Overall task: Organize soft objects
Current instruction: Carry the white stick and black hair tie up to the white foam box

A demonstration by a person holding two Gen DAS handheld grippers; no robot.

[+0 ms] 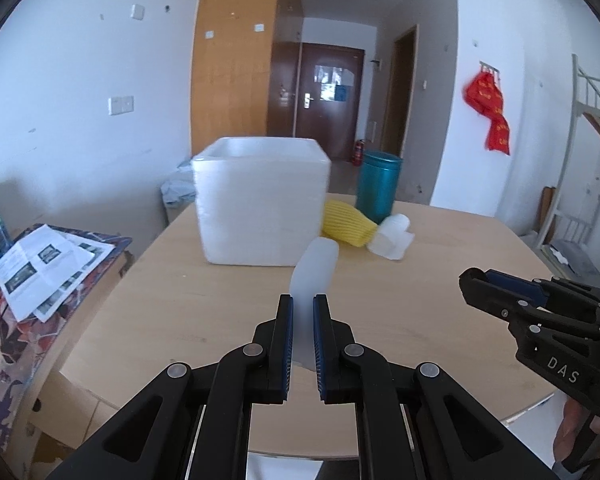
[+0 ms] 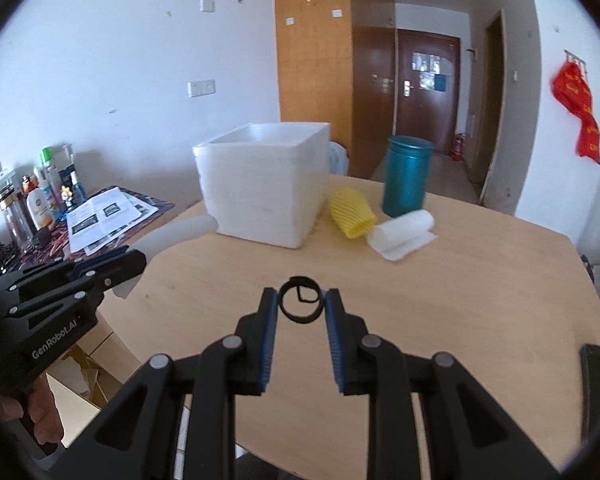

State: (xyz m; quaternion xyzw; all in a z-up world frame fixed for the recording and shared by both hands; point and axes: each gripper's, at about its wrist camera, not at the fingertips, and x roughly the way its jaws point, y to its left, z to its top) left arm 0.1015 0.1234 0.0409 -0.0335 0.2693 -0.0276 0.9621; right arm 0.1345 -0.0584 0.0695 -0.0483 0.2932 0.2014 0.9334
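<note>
- Room: white walls around you, with a tall wooden cabinet [image 1: 236,52] behind the counter and a dark brown door [image 1: 328,100] down the hallway. A red hanging [image 1: 490,108] is pinned on the wall to the right, and a metal bunk frame [image 1: 588,128] stands at the far right edge.
- Counter [image 2: 440,300]: light wood with a rounded edge, carrying all the task's things. A lower side surface to the left holds printed papers [image 2: 104,216] and a cluster of bottles [image 2: 40,196].
- White foam box [image 1: 260,204]: open-topped, upright, toward the far left of the counter.
- Teal canister [image 1: 378,186]: upright behind the soft things, right of the box.
- Yellow foam sleeve [image 1: 348,222]: lying on its side just right of the box, near the canister's base.
- White foam roll [image 1: 394,236]: lying just right of the yellow sleeve, its loose end partly unrolled onto the counter.
- Your left claw [image 1: 303,304]: closed tight on a translucent white foam tube [image 1: 314,268], which sticks out forward past the tips, held above the counter in front of the box.
- Your right claw [image 2: 302,300]: partly closed, pinching a small black ring [image 2: 300,300] between its pads, above the bare middle of the counter.
</note>
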